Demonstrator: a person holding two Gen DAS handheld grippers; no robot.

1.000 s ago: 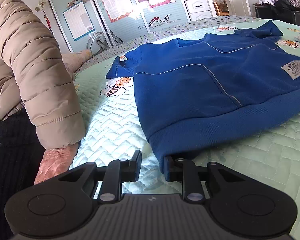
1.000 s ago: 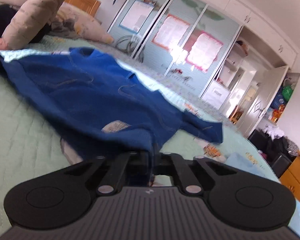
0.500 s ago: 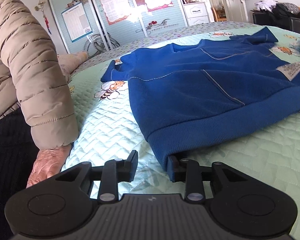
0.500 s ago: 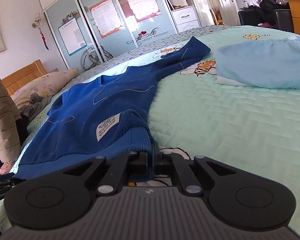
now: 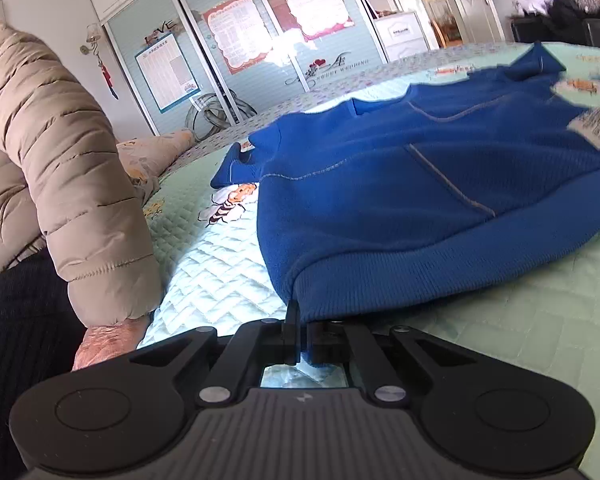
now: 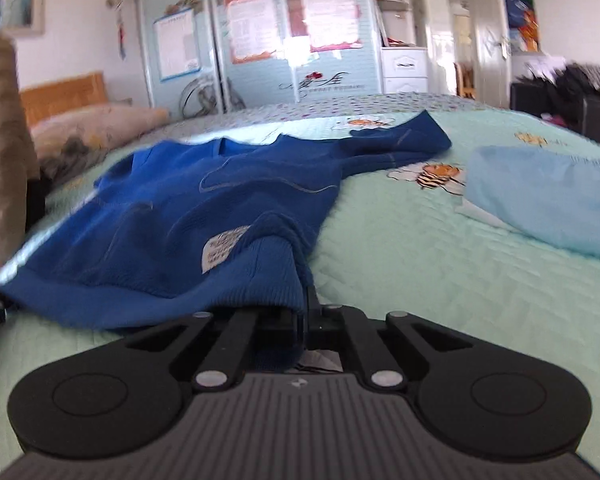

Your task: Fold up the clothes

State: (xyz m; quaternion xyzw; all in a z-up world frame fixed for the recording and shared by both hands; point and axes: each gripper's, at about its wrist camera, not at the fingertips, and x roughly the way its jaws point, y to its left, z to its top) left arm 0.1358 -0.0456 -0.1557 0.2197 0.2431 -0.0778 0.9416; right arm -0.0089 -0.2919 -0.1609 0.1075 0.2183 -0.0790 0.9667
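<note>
Blue sweatshirt (image 5: pixel 400 184) lying spread ahead of fingers on quilted bedspread (image 5: pixel 520 320). Ribbed hem corners being pinched by left gripper (image 5: pixel 300 334) and right gripper (image 6: pixel 305 320), fingers pressed together. Risk judged: thick hem being dragged from shallow pinch during lift, fold being skewed.

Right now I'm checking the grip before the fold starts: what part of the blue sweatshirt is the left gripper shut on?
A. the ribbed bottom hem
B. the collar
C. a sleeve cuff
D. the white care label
A: in the left wrist view the left gripper is shut on the ribbed bottom hem of the blue sweatshirt.
</note>
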